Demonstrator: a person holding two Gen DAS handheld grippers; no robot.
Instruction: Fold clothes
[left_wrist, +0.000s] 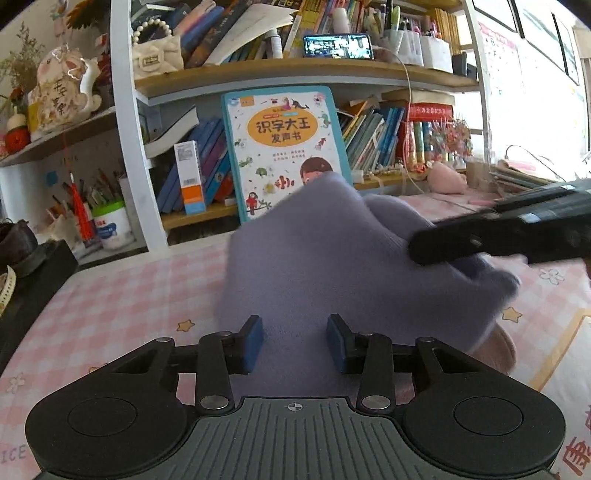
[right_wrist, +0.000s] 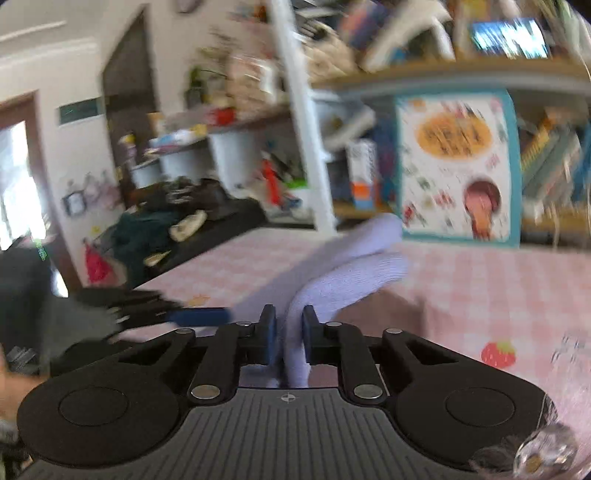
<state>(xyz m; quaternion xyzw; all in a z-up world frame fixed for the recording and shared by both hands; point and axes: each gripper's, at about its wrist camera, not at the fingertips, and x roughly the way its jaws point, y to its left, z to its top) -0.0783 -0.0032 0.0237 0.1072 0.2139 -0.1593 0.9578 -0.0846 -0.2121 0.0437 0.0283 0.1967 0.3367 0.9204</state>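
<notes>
A lavender knit garment (left_wrist: 314, 254) is lifted in a bunched mound above the pink checked tablecloth (left_wrist: 122, 295). My left gripper (left_wrist: 294, 341) is open, its blue pads on either side of the cloth's near part without pinching it. My right gripper (right_wrist: 289, 338) is shut on a fold of the lavender garment (right_wrist: 343, 269) and holds it raised. It shows in the left wrist view (left_wrist: 480, 240) as a black shape coming in from the right onto the cloth. The left gripper appears blurred at the left of the right wrist view (right_wrist: 192, 315).
A bookshelf (left_wrist: 295, 77) crowded with books stands behind the table, a children's picture book (left_wrist: 284, 147) propped against it. A pen cup (left_wrist: 110, 225) and dark clutter (left_wrist: 22, 251) sit at far left. A pink plush (left_wrist: 447, 177) lies at the back right. The right wrist view is motion-blurred.
</notes>
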